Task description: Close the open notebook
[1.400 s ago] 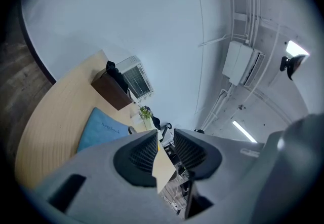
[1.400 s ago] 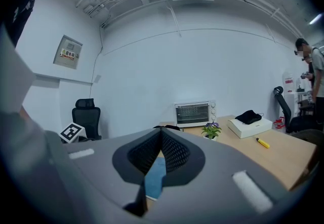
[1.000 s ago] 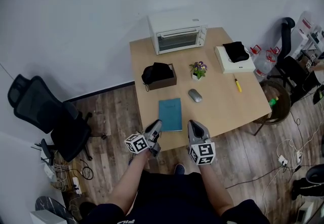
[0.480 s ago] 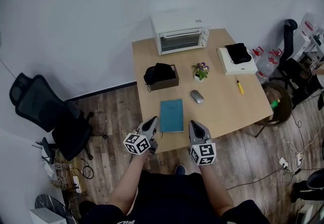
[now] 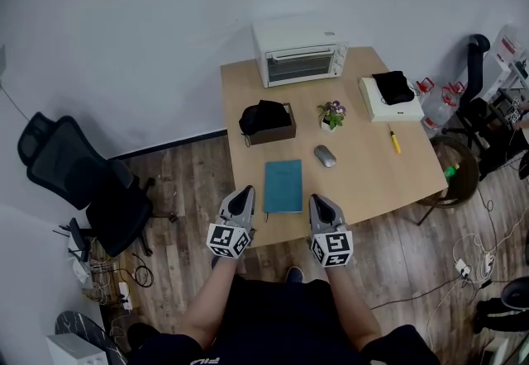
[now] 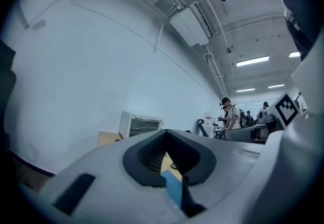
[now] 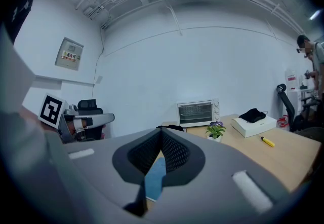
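1. A black office chair (image 5: 78, 182) stood on the wooden floor, well apart from the worktop (image 5: 372, 165).
2. The left tool (image 5: 242, 192) was held at the worktop's near edge, just left of the notebook (image 5: 283, 186). Its jaws were closed together with nothing gripped between them.
3. A brown box (image 5: 273, 134) with something black in it sat behind the notebook, towards the wall.
4. The notebook, teal-covered, lay closed and flat near the front edge of the worktop, between the two tools and touched by neither.
5. A white toaster oven (image 5: 299, 52) stood at the far edge, against the wall.
6. The right tool (image 5: 317, 201) was held just right of the notebook. Its jaws met as well and gripped nothing.
7. A grey mouse (image 5: 325, 156) lay beside the notebook's far right corner, with a small potted plant (image 5: 333, 115) behind it.
8. Further right sat a white box (image 5: 382, 110) with a black item on top, and a small yellow object (image 5: 395, 141) in front of it.
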{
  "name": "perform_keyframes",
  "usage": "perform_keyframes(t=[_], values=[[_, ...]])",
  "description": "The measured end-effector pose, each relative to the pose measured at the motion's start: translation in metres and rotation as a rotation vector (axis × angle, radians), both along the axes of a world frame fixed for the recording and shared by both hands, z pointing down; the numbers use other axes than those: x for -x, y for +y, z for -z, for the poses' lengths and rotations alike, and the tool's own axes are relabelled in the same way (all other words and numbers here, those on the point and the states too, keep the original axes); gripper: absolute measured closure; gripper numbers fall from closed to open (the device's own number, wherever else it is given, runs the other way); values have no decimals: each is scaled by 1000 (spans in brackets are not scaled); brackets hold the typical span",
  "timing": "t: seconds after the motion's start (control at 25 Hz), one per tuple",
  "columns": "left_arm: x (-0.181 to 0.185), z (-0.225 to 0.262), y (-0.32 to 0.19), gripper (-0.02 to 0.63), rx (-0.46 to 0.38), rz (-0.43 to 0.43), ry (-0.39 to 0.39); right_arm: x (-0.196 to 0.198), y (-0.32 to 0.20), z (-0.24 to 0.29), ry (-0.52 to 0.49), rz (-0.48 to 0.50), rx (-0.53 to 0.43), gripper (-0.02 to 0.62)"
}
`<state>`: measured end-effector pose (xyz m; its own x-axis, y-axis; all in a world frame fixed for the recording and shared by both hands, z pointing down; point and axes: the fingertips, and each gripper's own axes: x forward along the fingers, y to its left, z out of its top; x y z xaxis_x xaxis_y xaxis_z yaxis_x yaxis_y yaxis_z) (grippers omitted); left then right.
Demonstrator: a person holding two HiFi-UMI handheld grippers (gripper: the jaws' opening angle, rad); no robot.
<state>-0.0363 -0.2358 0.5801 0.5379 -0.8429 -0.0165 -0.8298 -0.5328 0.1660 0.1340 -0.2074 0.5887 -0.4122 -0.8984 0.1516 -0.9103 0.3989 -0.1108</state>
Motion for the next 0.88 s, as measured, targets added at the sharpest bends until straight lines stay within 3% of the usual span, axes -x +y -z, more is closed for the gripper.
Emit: perform_keyframes(t=[0.24,0.88], values=[[18,9,8,612,-54,76,-4,7,-13,4,47,25,-53,586],[27,14,25,611,-55,91,-12,12,-15,7,86,33,-85,588]])
